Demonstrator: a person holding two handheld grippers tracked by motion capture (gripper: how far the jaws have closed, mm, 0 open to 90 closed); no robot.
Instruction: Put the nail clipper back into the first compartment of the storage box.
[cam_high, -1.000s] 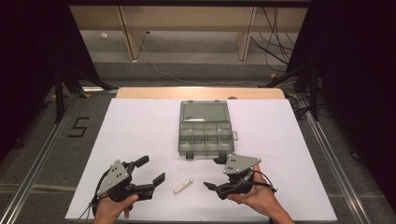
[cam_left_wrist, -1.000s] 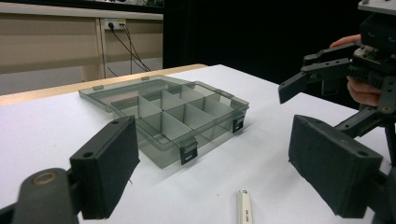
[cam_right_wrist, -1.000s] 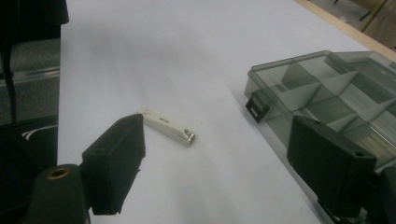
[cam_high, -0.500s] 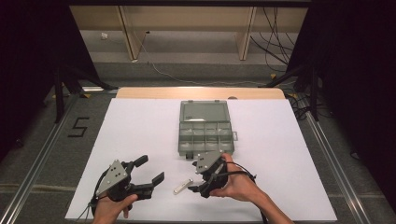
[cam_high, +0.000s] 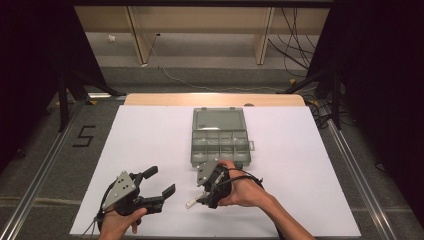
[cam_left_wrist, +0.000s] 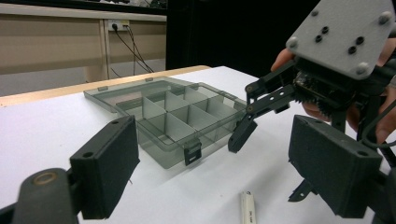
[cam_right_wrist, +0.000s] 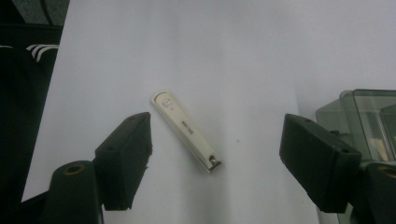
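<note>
A cream nail clipper (cam_right_wrist: 187, 132) lies flat on the white table, and it sits below and between the wide-apart jaws of my right gripper (cam_right_wrist: 217, 128). From above, the right gripper (cam_high: 202, 192) tilts down over the nail clipper (cam_high: 191, 202), just in front of the organiser box (cam_high: 220, 137). That box is clear grey plastic with divided compartments, and its lid lies open at the back. My left gripper (cam_high: 161, 181) rests open and holds nothing at the near left. In the left gripper view, the box (cam_left_wrist: 168, 116), the right gripper (cam_left_wrist: 327, 70) and the clipper's end (cam_left_wrist: 250, 207) lie ahead.
The white table top (cam_high: 150, 135) has a wooden strip (cam_high: 215, 99) along its far edge. A corner of the box (cam_right_wrist: 369, 121) stands close to the right gripper's right jaw. Metal rails run along both sides of the table.
My right gripper has swung left from the near right and tipped down over the nail clipper. The left gripper has stayed where it was.
</note>
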